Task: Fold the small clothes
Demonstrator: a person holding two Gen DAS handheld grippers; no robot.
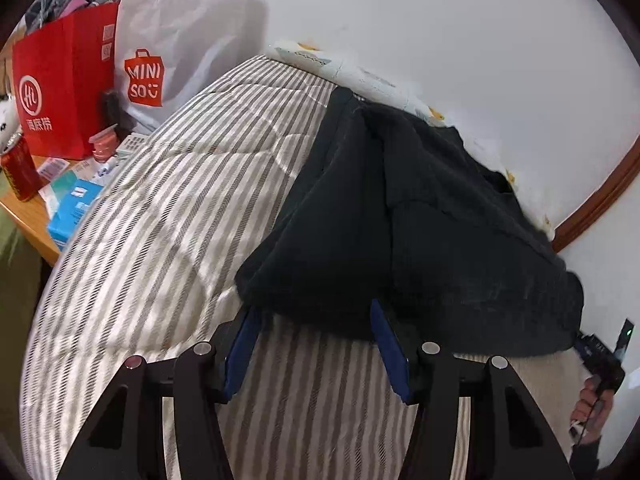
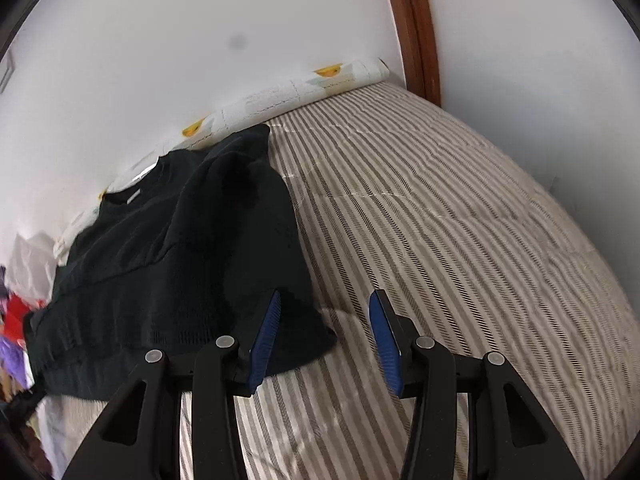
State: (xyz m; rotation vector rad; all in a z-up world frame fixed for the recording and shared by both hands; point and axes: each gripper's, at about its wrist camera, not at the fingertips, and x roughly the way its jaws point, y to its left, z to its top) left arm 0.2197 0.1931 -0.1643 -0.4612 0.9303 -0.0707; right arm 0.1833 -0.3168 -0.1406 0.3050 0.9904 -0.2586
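your red paper bag [image 1: 60, 92] holds dark clothes; black knit sweater [image 1: 400, 220] flat on striped bed [image 1: 180, 220], collar toward the wall; left tool [image 1: 316, 340] and right tool [image 2: 324, 336] both parted, empty.

Black knit sweater [image 1: 420, 216], partly folded, sleeve turned in over the body, lying flat on striped bedding [image 1: 180, 208], neckline toward the wall, ribbed hem nearest.

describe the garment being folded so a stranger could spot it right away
Start at the striped bed cover that fills both views. On it, by the wall and a patterned pillow, lies a black top, partly folded. It is the only dark, plain thing on the pale stripes.
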